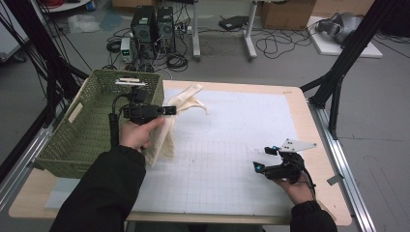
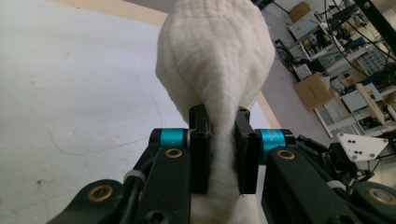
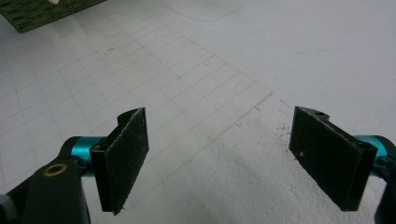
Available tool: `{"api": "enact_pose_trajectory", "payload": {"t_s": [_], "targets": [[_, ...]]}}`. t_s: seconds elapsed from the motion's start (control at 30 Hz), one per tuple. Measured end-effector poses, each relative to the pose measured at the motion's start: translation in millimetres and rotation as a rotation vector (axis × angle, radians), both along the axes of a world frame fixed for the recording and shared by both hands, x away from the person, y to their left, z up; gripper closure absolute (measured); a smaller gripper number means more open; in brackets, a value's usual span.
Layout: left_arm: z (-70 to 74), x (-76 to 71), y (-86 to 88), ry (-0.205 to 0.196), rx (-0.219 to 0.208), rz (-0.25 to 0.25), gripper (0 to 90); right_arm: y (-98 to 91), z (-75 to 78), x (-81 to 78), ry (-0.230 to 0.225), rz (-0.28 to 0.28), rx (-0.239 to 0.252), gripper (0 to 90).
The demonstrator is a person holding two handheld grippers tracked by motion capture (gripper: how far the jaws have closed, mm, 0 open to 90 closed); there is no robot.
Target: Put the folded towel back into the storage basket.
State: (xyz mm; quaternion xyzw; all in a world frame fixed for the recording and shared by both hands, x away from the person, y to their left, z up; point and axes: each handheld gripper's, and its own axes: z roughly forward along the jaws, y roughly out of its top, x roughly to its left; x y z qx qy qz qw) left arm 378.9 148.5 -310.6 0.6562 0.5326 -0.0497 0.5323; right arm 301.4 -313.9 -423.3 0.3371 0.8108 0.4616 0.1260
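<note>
While the cream cloth (image 1: 167, 128) hangs pinched in the left gripper (image 2: 223, 154) just right of the green basket (image 1: 67, 145), lift clear of its rim before releasing; right gripper (image 3: 219, 158) gapes empty, near-right over the mat (image 1: 241, 145).

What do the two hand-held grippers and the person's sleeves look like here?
Both the left hand-held gripper and the right hand-held gripper are black with cyan jaw collars and brass rivets. The right carries a grey three-cornered plate and flat black pads. Dark sleeves.
</note>
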Motion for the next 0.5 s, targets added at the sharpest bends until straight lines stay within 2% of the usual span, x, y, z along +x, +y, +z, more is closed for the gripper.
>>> {"api": "enact_pose_trajectory", "payload": {"t_s": [0.23, 0.33, 0.5], "targets": [[-0.5, 4.6, 12.4, 0.023, -0.040, -0.045, 79.4, 0.5, -0.9, 1.5, -0.003, 0.005, -0.005, 19.0], [2.2, 6.3, 18.8, 0.028, -0.077, -0.073, 79.4, 0.6, -1.1, 1.6, -0.001, 0.005, -0.008, 19.0], [8.1, 11.0, 35.2, 0.033, -0.093, -0.053, 79.4, 1.5, -2.2, 2.5, 0.000, 0.010, -0.011, 19.0]]}}
